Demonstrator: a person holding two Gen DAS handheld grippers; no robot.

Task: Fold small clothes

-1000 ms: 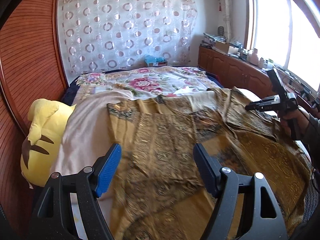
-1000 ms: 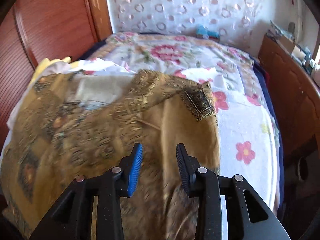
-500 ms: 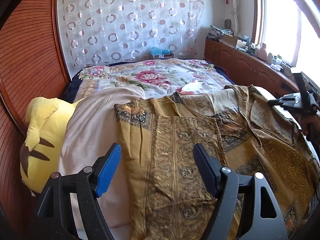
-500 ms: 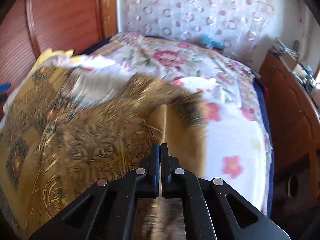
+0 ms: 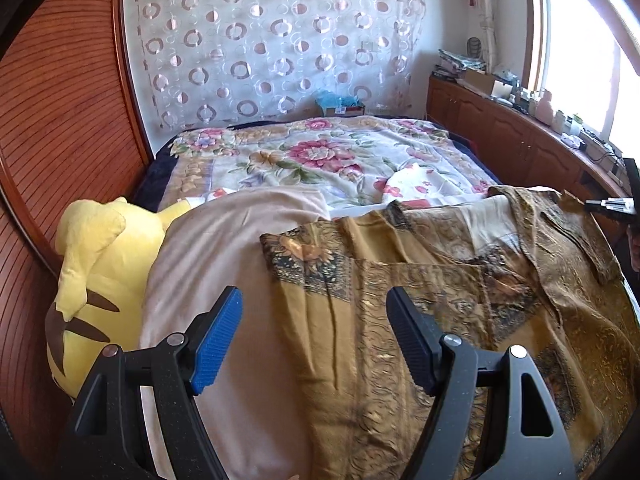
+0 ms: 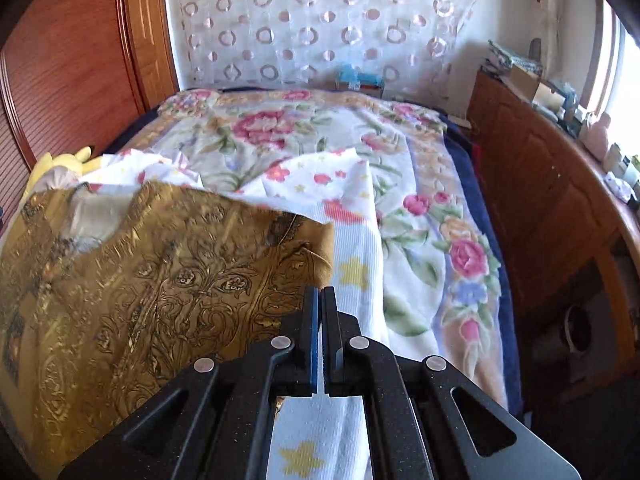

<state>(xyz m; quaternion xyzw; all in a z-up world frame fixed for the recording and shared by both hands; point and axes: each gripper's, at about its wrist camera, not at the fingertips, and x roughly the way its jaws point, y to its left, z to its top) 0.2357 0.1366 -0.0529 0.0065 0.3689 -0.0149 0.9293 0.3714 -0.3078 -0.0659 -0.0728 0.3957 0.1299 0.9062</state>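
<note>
gold garment spread across the near bed, its right edge pinched.
the right claw (image 6: pixel 320 300) is pressed together on the gold patterned garment (image 5: pixel 420 320) at its right edge; the left claw (image 5: pixel 316 332) is held spread above the garment's left edge, nothing gripped, long axis running left to right.

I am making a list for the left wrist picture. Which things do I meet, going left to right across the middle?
Yellow plush toy → beige blanket → gold patterned garment → right gripper.
</note>
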